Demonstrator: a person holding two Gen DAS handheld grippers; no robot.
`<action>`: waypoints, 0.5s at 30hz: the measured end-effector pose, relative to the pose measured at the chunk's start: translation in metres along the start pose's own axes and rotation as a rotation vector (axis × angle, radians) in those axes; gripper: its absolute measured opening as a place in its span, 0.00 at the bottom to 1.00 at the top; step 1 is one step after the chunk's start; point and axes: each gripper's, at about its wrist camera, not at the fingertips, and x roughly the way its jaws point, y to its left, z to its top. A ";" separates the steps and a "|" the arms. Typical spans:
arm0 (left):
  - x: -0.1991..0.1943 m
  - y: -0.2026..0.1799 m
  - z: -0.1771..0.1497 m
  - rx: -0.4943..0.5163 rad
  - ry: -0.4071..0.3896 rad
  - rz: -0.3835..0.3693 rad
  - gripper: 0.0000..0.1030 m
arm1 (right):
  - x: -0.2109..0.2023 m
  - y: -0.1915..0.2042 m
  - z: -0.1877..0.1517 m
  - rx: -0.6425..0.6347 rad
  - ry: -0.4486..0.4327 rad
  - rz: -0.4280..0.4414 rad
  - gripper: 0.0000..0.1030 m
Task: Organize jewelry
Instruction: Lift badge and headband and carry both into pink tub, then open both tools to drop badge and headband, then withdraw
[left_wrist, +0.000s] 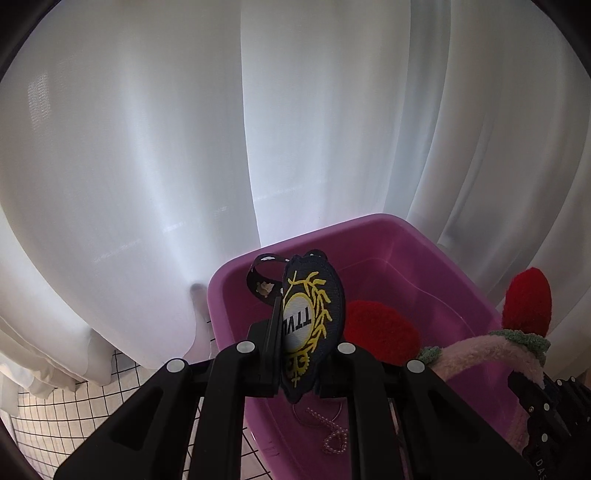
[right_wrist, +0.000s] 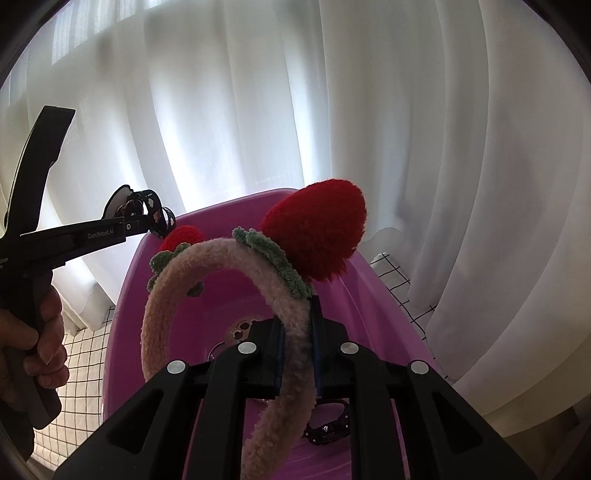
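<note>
Basin holds bead strand; left claw grips patch, right claw headband

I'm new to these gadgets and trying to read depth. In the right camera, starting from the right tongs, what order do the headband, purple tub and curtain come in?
1. Headband: clamped in the right tongs, its red strawberries sticking up beyond them.
2. Tub: below and ahead, under the headband.
3. Curtain: farthest, hanging behind the tub's far rim.
</note>
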 end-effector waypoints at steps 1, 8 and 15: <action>0.004 -0.001 0.000 -0.005 0.009 -0.001 0.12 | 0.003 0.000 0.001 -0.005 0.005 -0.003 0.13; 0.008 0.001 0.000 -0.025 0.024 0.000 0.50 | 0.001 -0.003 0.002 -0.023 0.030 -0.018 0.54; -0.003 0.003 0.001 -0.044 -0.008 0.028 0.85 | -0.014 -0.009 0.004 0.014 -0.024 -0.019 0.63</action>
